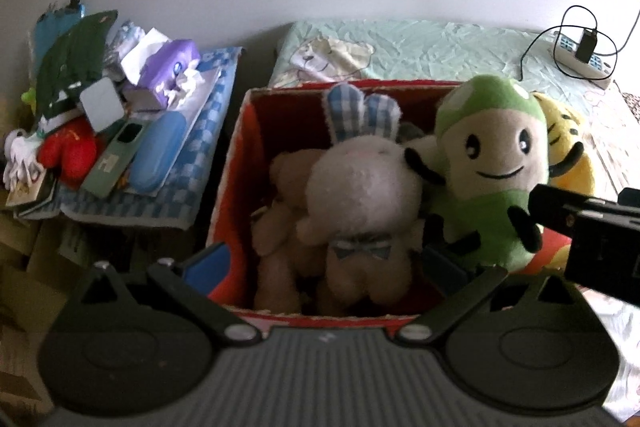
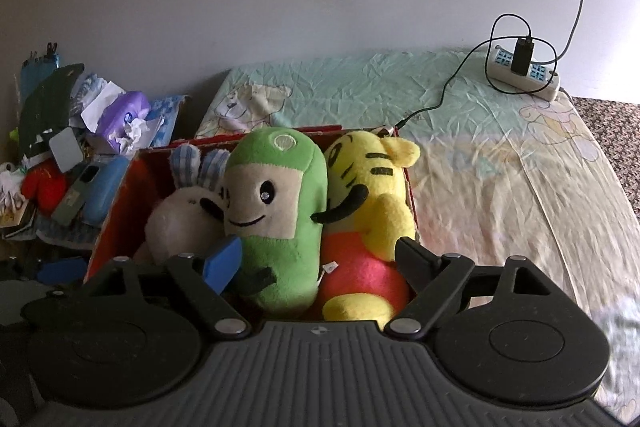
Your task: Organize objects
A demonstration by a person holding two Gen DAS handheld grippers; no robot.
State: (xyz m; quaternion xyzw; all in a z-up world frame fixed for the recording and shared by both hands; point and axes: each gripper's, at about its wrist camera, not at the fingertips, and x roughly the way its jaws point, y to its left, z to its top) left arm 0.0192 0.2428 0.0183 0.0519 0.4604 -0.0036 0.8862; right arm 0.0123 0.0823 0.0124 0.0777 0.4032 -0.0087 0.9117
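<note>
A bed (image 2: 480,167) carries a red box (image 2: 120,211) and power strip (image 2: 528,77).

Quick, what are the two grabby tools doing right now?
Left tool: open, holding nothing, over the red box.
Right tool: open, around the green plush, not squeezing.

- We take the box (image 2: 120,195) as our landmark; it sits on the bed (image 2: 500,187), near the bed's left edge.
- In the box, at its left, we see the rabbit toy (image 1: 360,195), with a teddy (image 1: 280,195) further left beside it.
- In the middle of the box stands the mushroom toy (image 2: 276,219), touching the rabbit toy.
- At the right end of the box the tiger toy (image 2: 372,207) leans against the mushroom toy.
- Left of the box, off the bed, lies a heap of clutter (image 2: 80,155).
- Behind and well to the right of the box, a power strip (image 2: 528,75) lies on the bed, its cable (image 2: 436,103) running toward the box's back corner.
</note>
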